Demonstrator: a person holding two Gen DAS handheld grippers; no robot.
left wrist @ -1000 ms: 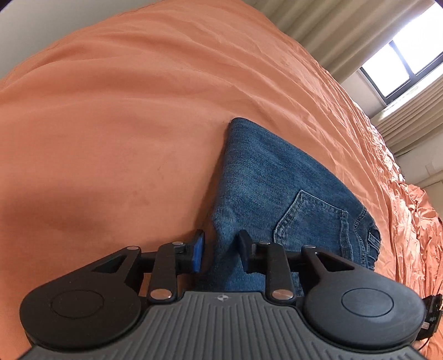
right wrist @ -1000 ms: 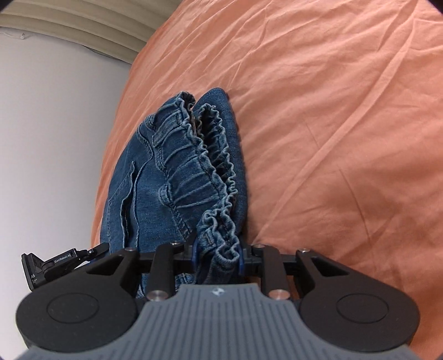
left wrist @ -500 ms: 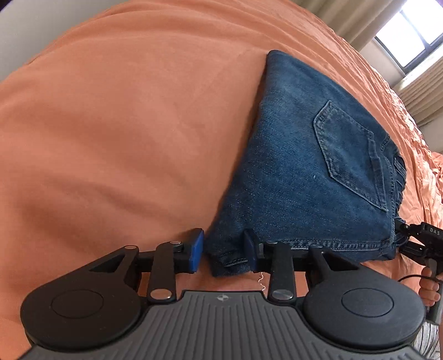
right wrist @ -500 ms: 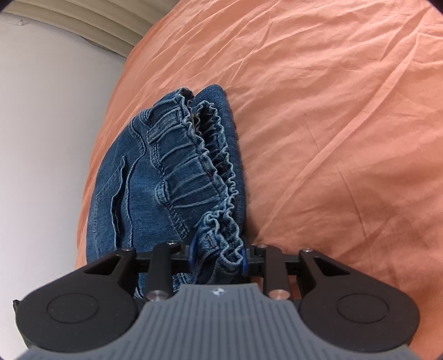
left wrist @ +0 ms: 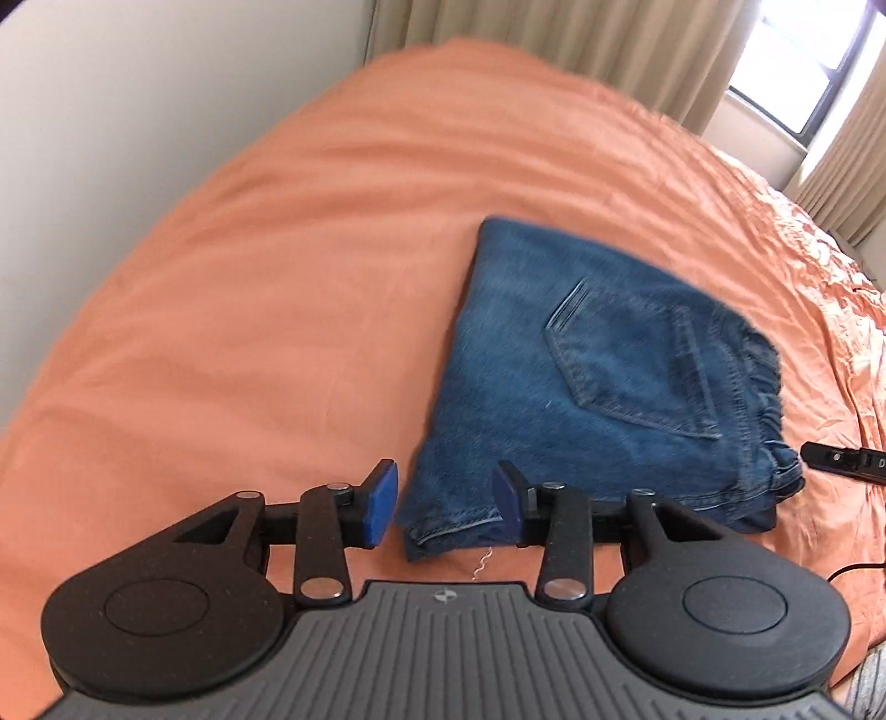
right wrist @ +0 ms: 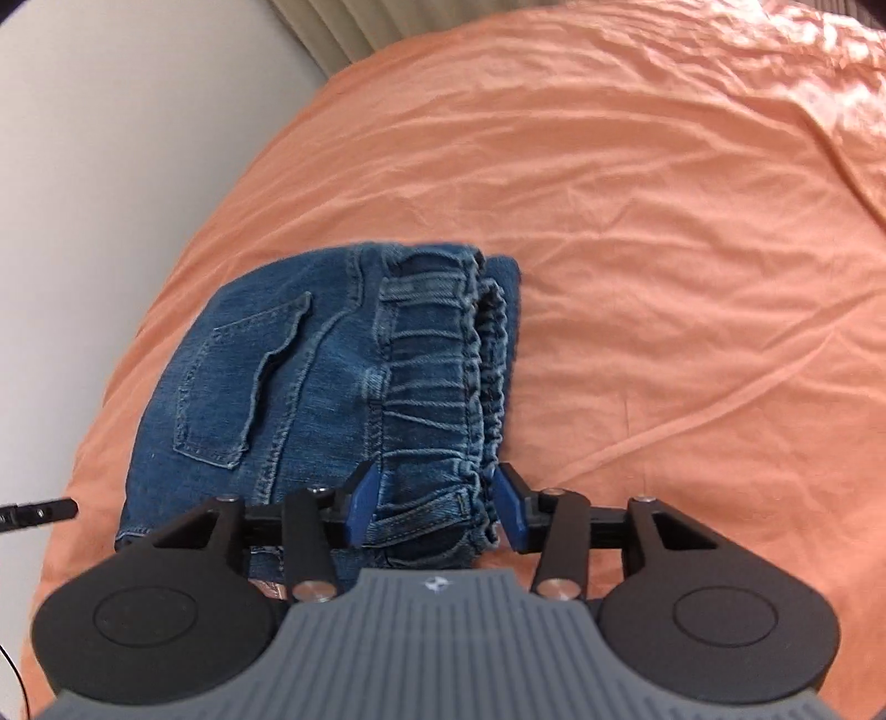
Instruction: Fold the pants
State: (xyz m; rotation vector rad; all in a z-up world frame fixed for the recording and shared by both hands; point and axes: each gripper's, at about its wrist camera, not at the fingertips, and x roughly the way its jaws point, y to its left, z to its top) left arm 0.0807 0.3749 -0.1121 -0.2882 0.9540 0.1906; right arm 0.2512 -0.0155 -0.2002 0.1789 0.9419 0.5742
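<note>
The blue denim pants point(left wrist: 598, 387) lie folded into a compact stack on the orange bed sheet point(left wrist: 249, 310), back pocket up. My left gripper point(left wrist: 446, 507) is open, its blue pads on either side of the hem corner, above the cloth. In the right wrist view the pants point(right wrist: 310, 382) show the elastic waistband on the right side. My right gripper point(right wrist: 437, 507) is open, its pads spread on either side of the waistband end without pinching it.
A white wall point(left wrist: 111, 111) runs along the bed's left side. Beige curtains point(left wrist: 554, 39) and a window point(left wrist: 797, 66) stand at the far end. The right gripper's tip point(left wrist: 841, 459) shows beside the waistband. The sheet point(right wrist: 664, 249) is wrinkled to the right.
Both grippers have let go of the pants and pulled back and up. The right jaws have opened off the waistband. The folded pants now rest flat on the sheet.
</note>
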